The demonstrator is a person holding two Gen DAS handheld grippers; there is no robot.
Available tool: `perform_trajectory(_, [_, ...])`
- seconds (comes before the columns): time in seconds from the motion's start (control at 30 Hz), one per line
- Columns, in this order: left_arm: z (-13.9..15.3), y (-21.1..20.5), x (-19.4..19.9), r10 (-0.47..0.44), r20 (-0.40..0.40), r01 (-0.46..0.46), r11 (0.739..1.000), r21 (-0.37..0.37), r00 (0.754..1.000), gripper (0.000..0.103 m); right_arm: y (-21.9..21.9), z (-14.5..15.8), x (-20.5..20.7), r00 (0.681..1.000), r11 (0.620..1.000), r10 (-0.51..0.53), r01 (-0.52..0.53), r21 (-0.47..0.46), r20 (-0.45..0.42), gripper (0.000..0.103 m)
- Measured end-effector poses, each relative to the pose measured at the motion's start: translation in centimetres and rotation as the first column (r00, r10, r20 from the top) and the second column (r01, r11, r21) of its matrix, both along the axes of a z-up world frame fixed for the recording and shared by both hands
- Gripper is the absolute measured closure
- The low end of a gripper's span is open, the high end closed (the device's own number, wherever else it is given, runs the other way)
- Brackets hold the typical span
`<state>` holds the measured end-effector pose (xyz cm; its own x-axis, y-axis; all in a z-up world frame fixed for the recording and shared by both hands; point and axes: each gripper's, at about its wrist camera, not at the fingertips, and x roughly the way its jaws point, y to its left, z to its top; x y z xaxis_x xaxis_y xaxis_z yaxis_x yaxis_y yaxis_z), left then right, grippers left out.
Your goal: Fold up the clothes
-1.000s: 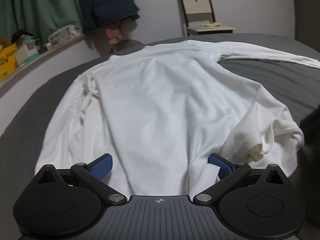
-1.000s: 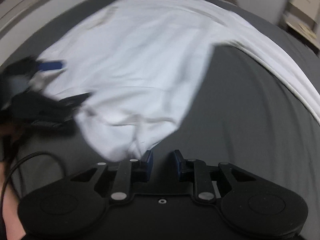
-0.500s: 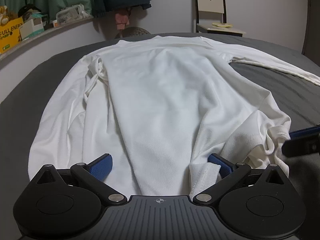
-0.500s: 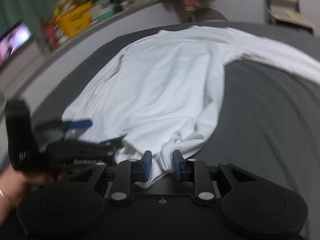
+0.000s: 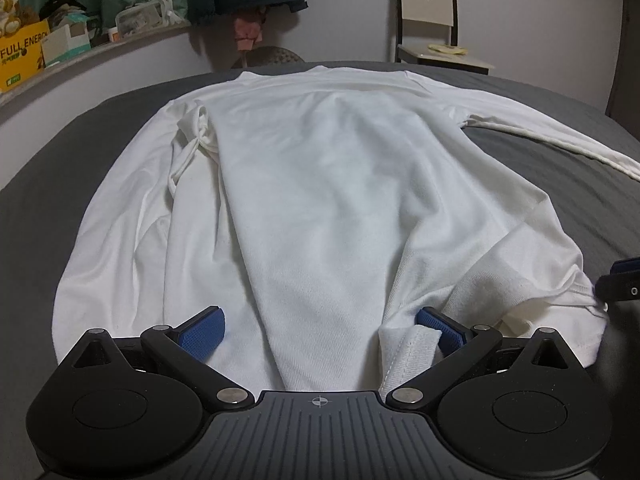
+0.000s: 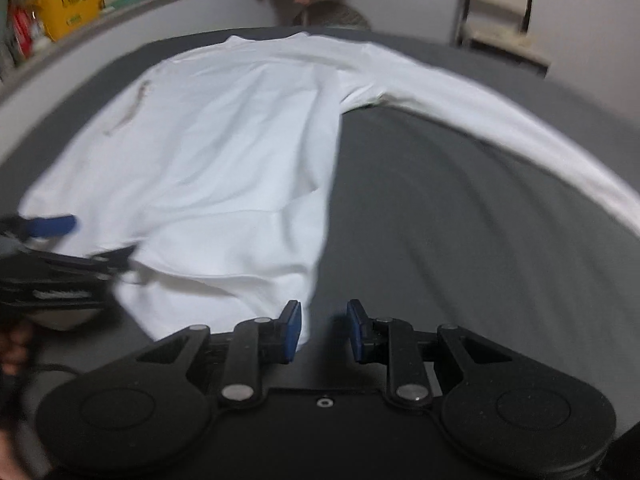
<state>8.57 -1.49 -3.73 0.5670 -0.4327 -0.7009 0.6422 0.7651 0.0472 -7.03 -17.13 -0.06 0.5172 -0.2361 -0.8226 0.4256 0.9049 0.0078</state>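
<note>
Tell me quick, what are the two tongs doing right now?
Left tongs: open wide, the white shirt lying between the fingers, not pinched.
Right tongs: open, holding nothing, shirt hem just beside the left finger.

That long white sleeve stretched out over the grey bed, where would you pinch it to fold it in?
Probably near the cuff end of the sleeve, coming from above with the right gripper, whose jaws stand open. It lies flat and straight, clear of the shirt body, so lifting that end could swing the whole sleeve across.
</note>
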Motion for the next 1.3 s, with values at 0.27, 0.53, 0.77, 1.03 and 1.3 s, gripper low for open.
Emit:
perform_trajectory(0.27, [-0.1,0.0,0.1,0.002,-0.006,-0.002,1.0,-0.003,1.0,0.0,1.6,-1.1,0.0,0.99,0.987,0.117,-0.124,0.099,0.075,0.079])
perform_trajectory(0.53, [0.0,-0.1,0.1,-0.003,0.001,0.003,1.0,0.0,1.0,0.0,1.5,1.7,0.0,0.984,0.985,0.171,-0.17,-0.008,0.058,0.099])
perform_trajectory(0.77, [1.7,-0.9,-1.9,-0.153,0.115,0.153,0.988,0.003,0.982,0.0,5.6,4.1,-2.7,0.913,0.59,0.281,-0.408,-0.697,-0.297,0.099])
perform_trajectory(1.03, [3.2,1.0,-1.6,-0.134,0.153,0.143,0.989,-0.049,0.979,0.0,5.4,0.0,-2.9,0.833,0.771,0.391,-0.529,-0.356,-0.39,0.094])
perform_trajectory(1.3, [4.1,1.1,-3.4,-0.299,0.186,0.335,0.919,-0.207,0.936,0.0,3.4,1.7,-2.9,0.909,0.854,0.317,-0.397,-0.337,-0.269,0.06])
